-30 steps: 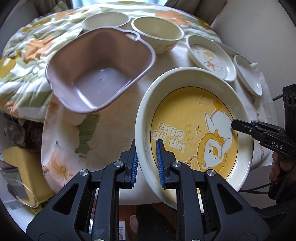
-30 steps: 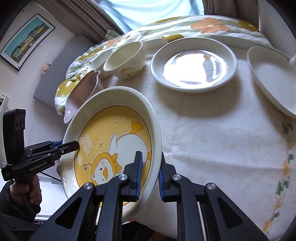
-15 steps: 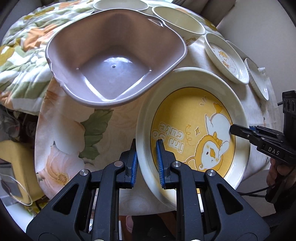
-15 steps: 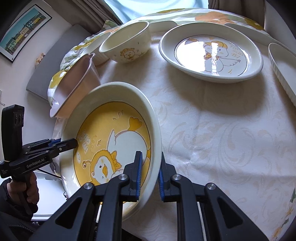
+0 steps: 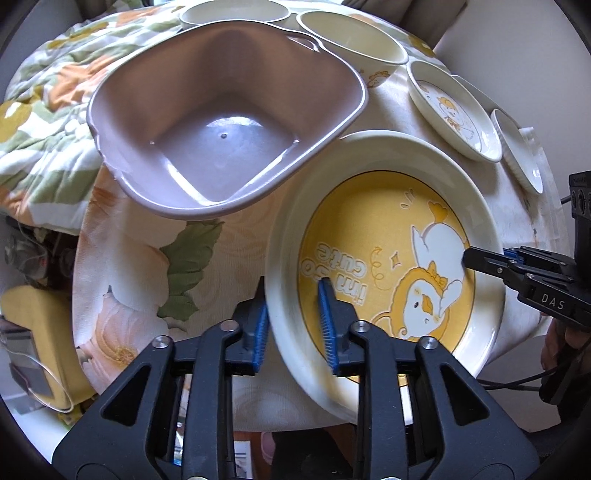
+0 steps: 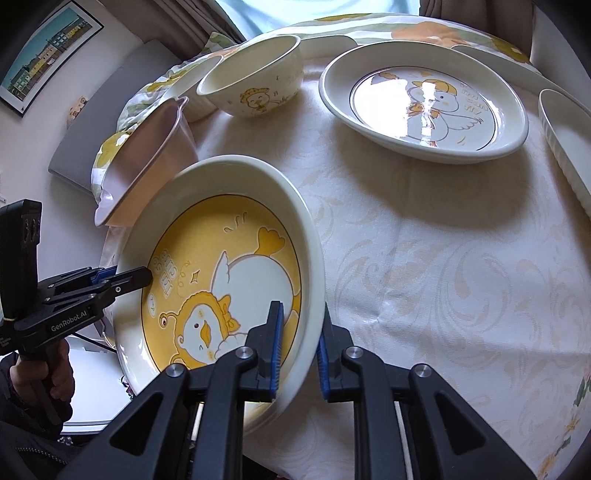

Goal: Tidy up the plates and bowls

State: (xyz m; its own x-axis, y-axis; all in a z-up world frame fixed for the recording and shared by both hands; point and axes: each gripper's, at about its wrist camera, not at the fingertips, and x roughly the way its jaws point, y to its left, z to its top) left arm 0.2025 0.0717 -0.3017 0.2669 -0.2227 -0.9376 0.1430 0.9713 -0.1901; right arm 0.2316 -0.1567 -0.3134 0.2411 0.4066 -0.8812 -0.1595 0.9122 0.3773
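Both grippers hold one yellow duck plate (image 5: 384,236) (image 6: 221,273) by opposite rims, tilted just above the tablecloth. My left gripper (image 5: 291,328) is shut on its near rim; my right gripper (image 6: 299,350) is shut on the other rim and shows in the left wrist view (image 5: 480,260). A mauve square basin (image 5: 221,122) (image 6: 147,158) stands just beyond the plate. A cream duck bowl (image 5: 351,40) (image 6: 255,77), a white duck plate (image 5: 450,107) (image 6: 424,99) and a ribbed white dish (image 5: 517,147) (image 6: 565,140) stand farther off.
The round table has a cream patterned cloth (image 6: 443,277) with flower print at its left side (image 5: 122,280). Another cream bowl (image 5: 232,14) sits behind the basin. A floral quilt (image 5: 40,110) lies beyond the table's far left edge.
The plate and both grippers have moved toward the mauve basin, which now looms larger and closer. The plate sits lower over the cloth. Both grips are unchanged.
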